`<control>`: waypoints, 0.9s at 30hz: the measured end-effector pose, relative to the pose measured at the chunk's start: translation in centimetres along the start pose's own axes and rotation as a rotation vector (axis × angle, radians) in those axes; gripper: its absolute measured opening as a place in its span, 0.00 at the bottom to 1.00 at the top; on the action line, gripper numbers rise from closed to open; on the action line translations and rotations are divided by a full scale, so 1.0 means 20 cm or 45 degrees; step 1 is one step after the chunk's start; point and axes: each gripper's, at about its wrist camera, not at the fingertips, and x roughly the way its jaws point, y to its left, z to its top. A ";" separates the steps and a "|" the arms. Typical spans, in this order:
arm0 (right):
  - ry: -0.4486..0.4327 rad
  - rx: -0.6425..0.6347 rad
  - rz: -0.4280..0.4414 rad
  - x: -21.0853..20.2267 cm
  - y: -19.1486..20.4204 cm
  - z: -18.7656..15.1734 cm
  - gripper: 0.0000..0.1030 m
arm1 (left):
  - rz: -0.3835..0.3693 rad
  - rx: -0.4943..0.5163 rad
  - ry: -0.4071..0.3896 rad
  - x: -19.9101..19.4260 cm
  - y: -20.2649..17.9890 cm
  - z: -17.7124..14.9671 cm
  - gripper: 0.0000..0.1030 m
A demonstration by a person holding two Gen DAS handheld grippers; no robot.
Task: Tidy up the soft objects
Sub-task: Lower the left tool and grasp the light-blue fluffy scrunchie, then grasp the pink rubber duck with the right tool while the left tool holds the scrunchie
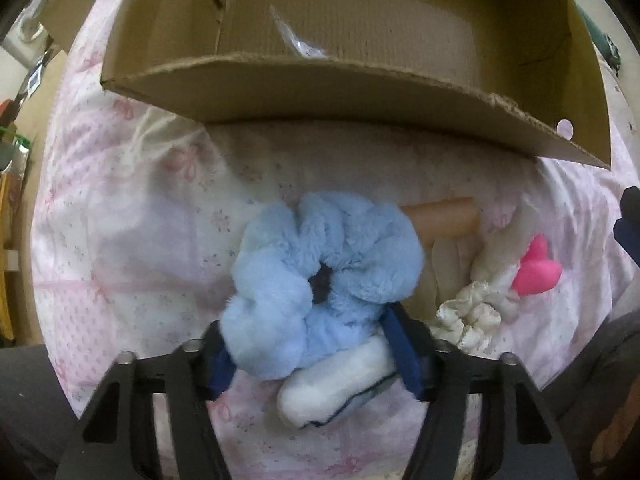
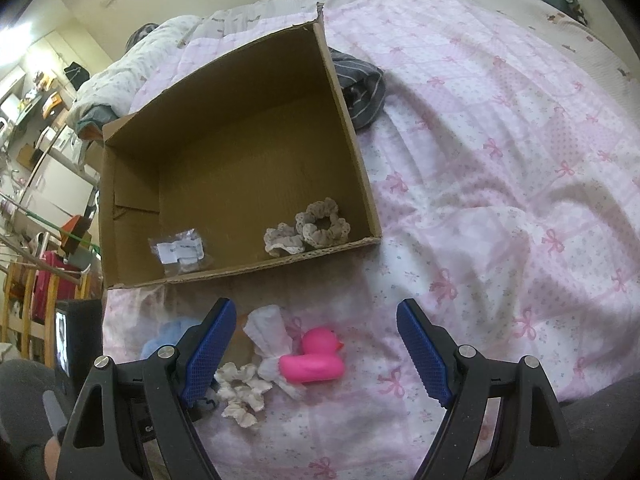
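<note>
A fluffy light-blue scrunchie (image 1: 324, 276) lies on the pink bedspread (image 1: 132, 240). My left gripper (image 1: 306, 328) points down onto it, with both blue pads pressed against its lower part. A rolled white sock (image 1: 332, 392) sits under it between the fingers. My right gripper (image 2: 316, 308) is open over a pink rubber duck (image 2: 316, 360), a white scrunchie (image 2: 240, 394) and a white cloth (image 2: 268, 332), touching none of them. The open cardboard box (image 2: 352, 128) stands just beyond, holding beige lace scrunchies (image 2: 316, 226).
A small plastic bag (image 2: 180, 252) lies in the box's near left corner. A cardboard tube (image 1: 444, 220) rests behind the blue scrunchie. A grey striped cloth (image 2: 362, 88) lies past the box's right wall. Furniture crowds the bed's left side.
</note>
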 end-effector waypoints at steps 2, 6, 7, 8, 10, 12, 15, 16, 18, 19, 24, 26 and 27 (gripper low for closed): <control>0.003 0.000 -0.006 0.01 0.00 0.00 0.85 | -0.014 0.029 -0.018 -0.02 0.00 -0.01 0.30; 0.001 -0.001 -0.010 0.01 0.00 0.00 0.85 | -0.025 0.035 -0.020 -0.06 0.03 -0.02 0.13; -0.001 0.000 -0.011 0.01 0.00 0.00 0.85 | -0.035 0.026 -0.018 -0.07 0.04 -0.02 0.13; -0.004 0.000 -0.011 0.01 0.00 0.00 0.85 | -0.049 0.014 -0.019 -0.09 0.05 -0.02 0.12; -0.009 0.006 -0.013 0.00 -0.01 0.00 0.85 | -0.080 -0.008 -0.038 -0.14 0.08 -0.03 0.11; -0.014 0.011 -0.011 0.00 -0.02 0.00 0.85 | -0.103 -0.027 -0.069 -0.21 0.12 -0.03 0.11; -0.016 0.024 0.000 -0.02 -0.03 0.00 0.85 | -0.142 -0.050 -0.117 -0.33 0.17 -0.04 0.11; -0.018 0.029 0.005 -0.02 -0.03 0.00 0.85 | -0.150 -0.057 -0.139 -0.37 0.19 -0.04 0.11; -0.025 0.038 0.014 -0.03 -0.03 0.00 0.85 | -0.174 -0.073 -0.178 -0.46 0.23 -0.05 0.11; -0.028 0.043 0.022 -0.04 -0.04 0.01 0.85 | -0.181 -0.080 -0.189 -0.48 0.25 -0.04 0.11; -0.013 0.097 0.066 -0.04 -0.06 0.01 0.85 | -0.176 -0.099 -0.215 -0.54 0.31 -0.05 0.11; 0.031 0.130 0.076 -0.01 -0.09 0.01 0.85 | -0.171 -0.100 -0.210 -0.52 0.26 -0.04 0.11; 0.055 0.142 0.077 0.01 -0.09 0.00 0.85 | -0.179 -0.103 -0.199 -0.50 0.25 -0.05 0.11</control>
